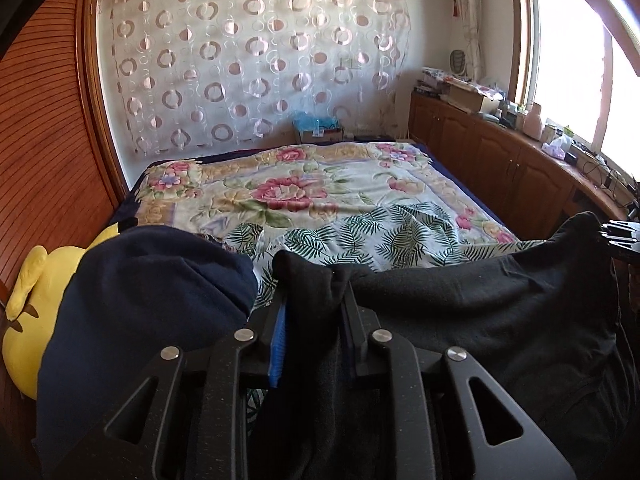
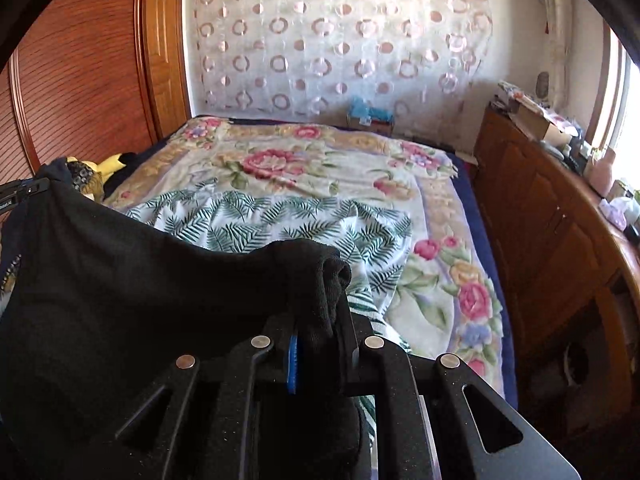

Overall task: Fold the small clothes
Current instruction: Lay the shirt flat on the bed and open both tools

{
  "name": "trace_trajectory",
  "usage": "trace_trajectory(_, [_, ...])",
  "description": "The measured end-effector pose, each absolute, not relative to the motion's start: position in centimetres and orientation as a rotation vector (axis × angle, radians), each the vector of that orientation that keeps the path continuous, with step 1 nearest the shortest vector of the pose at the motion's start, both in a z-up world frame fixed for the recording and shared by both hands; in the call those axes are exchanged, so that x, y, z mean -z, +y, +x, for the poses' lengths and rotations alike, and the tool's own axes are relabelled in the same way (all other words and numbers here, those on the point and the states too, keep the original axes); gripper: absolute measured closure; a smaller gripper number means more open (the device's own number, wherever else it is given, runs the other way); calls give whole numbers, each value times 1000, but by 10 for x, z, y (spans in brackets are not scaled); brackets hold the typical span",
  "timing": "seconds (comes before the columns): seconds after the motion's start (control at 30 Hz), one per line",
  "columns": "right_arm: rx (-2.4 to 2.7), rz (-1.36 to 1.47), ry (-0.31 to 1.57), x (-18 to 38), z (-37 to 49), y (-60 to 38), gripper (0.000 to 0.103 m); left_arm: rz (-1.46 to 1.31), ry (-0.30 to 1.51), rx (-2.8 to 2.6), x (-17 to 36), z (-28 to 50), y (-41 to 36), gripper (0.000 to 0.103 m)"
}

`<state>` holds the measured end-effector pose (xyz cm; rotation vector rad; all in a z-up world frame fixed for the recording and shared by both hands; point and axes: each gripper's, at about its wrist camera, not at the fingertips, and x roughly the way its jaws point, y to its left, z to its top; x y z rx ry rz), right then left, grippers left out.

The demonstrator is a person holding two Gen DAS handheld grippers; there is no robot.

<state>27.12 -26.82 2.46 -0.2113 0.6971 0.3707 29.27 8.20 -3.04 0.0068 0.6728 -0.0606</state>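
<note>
Daylit room, lit from window at right; panes blown out to white glare. Bed evenly bright, soft shadows in folds. Black cloth underexposed, little detail. Strong fisheye bending of wardrobe and cabinet; dark vignette at corners. Near foreground slightly soft.

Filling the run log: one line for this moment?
left gripper shut on black garment | right gripper shut on it | held above bed
</note>
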Motion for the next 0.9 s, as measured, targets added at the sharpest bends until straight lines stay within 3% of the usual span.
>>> trace_trajectory(0.13, [-341, -202, 700, -27, 268, -275, 72, 20, 657, 83, 33, 283, 79, 57])
trace_trajectory(0.3, [-333, -163, 692, -31, 247, -285, 70, 4, 694, 147, 40, 276, 74, 50])
trace_trajectory(0.37, [-346, -151, 688, -35, 230, -289, 70, -4, 711, 184, 47, 272, 71, 20])
trace_trajectory(0.67, [-323, -129, 769, -23, 153, -307, 70, 48, 770, 247, 75, 267, 45, 19])
trace_trajectory(0.7, [-307, -135, 781, -22, 147, -310, 68, 57, 776, 251, 76, 266, 43, 19])
trace_trajectory(0.73, [-291, -133, 794, -22, 144, -313, 57, 62, 780, 252, 77, 266, 41, 19])
trace_trajectory(0.77, [-278, -123, 804, -23, 141, -316, 54, 64, 781, 254, 78, 265, 43, 19])
trace_trajectory(0.9, [-237, -38, 828, -29, 126, -334, 54, 51, 775, 274, 76, 261, 44, 19])
